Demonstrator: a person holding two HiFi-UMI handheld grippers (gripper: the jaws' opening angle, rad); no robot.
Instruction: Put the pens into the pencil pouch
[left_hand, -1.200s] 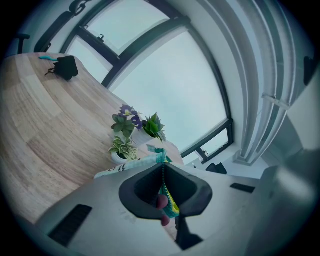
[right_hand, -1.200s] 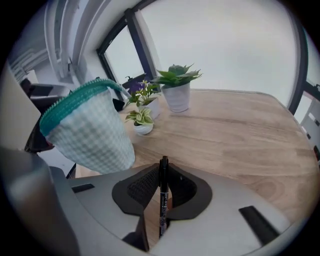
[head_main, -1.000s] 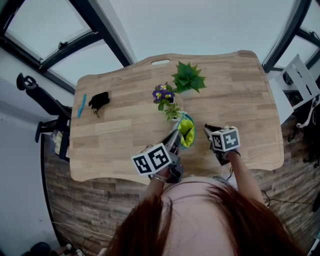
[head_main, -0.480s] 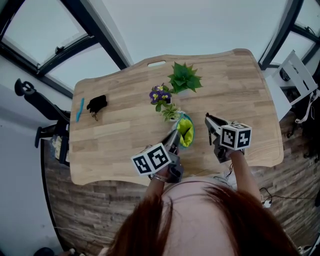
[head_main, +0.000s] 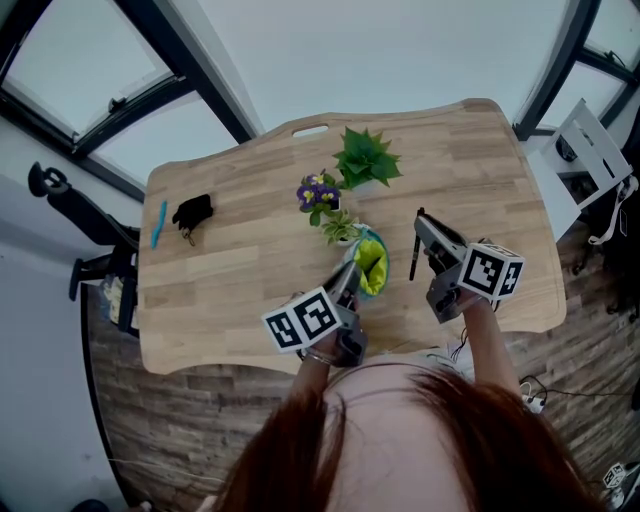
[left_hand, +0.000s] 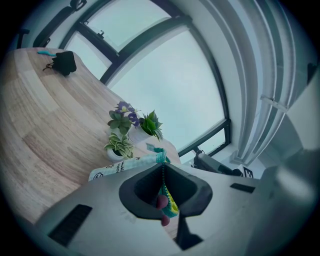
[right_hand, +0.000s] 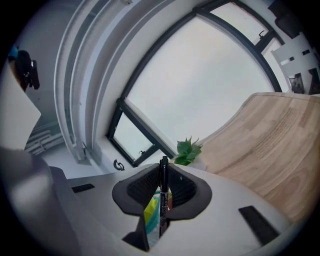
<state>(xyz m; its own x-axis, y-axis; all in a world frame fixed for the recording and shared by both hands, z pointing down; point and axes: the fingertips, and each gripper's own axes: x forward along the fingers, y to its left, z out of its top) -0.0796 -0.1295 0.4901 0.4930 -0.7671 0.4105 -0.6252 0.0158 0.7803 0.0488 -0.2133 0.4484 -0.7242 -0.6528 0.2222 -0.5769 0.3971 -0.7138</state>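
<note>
Over the wooden table (head_main: 230, 270), the left gripper (head_main: 350, 278) is pinching the pencil pouch (head_main: 372, 265) mouth open while the right gripper (head_main: 423, 233) is clamping 1 black pen (head_main: 414, 262) crosswise, just right of that opening.

My head camera looks steeply down on the whole bench (head_main: 240, 290). Cameras close behind my jaws look along them, nearly level; both catch the green plant (right_hand: 187, 150) at twelve o'clock.
</note>
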